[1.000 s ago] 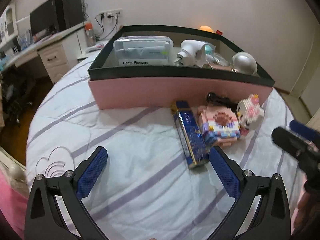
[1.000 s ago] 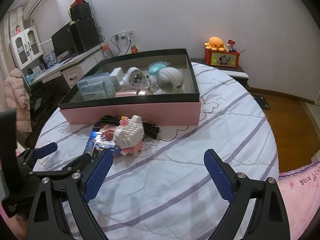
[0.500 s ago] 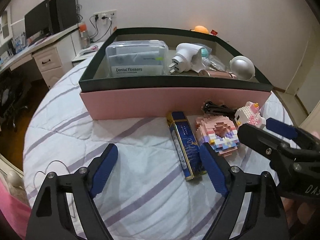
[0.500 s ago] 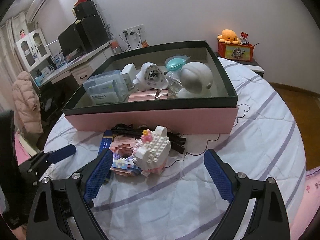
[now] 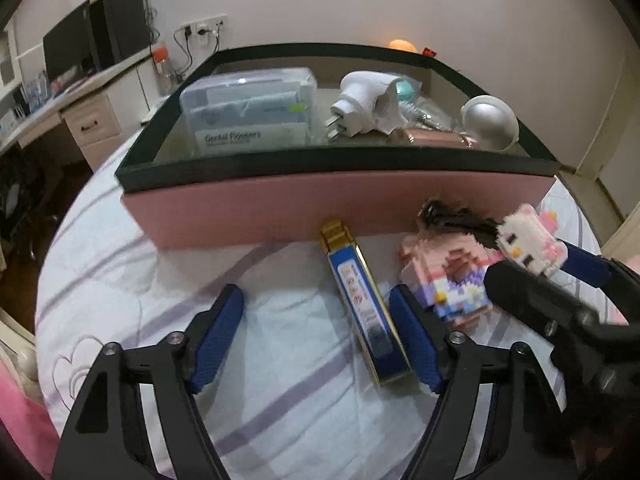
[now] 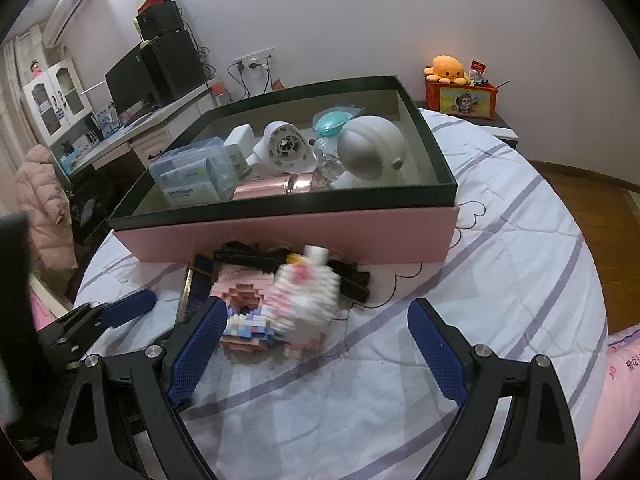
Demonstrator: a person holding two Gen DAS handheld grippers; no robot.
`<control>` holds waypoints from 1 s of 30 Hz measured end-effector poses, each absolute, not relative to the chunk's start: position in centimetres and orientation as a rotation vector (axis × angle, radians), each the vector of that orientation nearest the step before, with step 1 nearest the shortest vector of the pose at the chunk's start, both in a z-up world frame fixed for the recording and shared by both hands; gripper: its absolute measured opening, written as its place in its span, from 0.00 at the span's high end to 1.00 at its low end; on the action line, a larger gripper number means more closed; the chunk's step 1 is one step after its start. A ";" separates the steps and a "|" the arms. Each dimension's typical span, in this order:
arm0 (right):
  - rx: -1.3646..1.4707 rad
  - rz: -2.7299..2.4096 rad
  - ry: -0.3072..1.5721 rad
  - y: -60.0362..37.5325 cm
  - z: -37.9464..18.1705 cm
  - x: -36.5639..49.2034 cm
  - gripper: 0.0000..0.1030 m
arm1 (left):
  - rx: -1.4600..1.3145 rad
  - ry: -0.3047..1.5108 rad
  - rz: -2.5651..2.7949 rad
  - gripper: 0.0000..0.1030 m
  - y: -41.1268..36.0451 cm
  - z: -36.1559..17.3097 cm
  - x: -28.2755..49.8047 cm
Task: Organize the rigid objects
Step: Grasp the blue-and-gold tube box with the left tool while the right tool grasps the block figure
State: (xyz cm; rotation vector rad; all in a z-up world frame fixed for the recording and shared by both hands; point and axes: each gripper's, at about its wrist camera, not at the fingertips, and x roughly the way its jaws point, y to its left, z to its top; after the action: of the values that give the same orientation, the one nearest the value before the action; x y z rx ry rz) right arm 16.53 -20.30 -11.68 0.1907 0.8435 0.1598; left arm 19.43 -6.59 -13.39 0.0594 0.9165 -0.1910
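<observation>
A pink box with a dark green rim (image 5: 336,208) (image 6: 288,236) stands on the bed and holds several items. In front of it lie a blue and gold long box (image 5: 362,308), a pink brick-built model (image 5: 444,280) (image 6: 244,300), a white brick-built cat figure (image 5: 528,244) (image 6: 304,300) and a black comb-like piece (image 5: 452,216) (image 6: 348,276). My left gripper (image 5: 316,344) is open, low over the bed, with the blue box just inside its right finger. My right gripper (image 6: 316,356) is open, with the cat figure between its fingers' reach.
Inside the box are a dental flossers pack (image 5: 248,116), a white plug adapter (image 5: 364,104), a silver dome (image 5: 490,120) and a rose-gold tube (image 6: 276,188). A desk with a monitor (image 6: 132,80) stands far left. An orange plush on a red box (image 6: 460,88) sits behind the bed.
Both grippers have moved forward toward the box. The blue box now lies by the left gripper's right finger, and the cat figure is closer to the right gripper's fingers.
</observation>
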 end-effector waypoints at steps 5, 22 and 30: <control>0.168 0.149 0.850 -20.2 -11.9 16.6 0.12 | 0.019 0.904 -0.197 0.59 -5.2 -13.1 18.6; 0.125 0.115 0.846 -20.8 -12.2 16.0 0.49 | -0.089 0.899 -0.234 0.85 -2.4 -12.9 18.3; 0.120 0.113 0.788 -21.3 -10.4 14.1 0.49 | -0.083 0.869 -0.229 0.85 -2.5 -11.7 17.6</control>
State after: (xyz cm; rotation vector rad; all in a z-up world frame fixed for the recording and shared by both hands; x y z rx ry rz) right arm 14.07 -21.25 -10.43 0.1203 0.7883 0.1130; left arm 17.56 -2.47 -11.66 -0.0829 0.8690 -0.2291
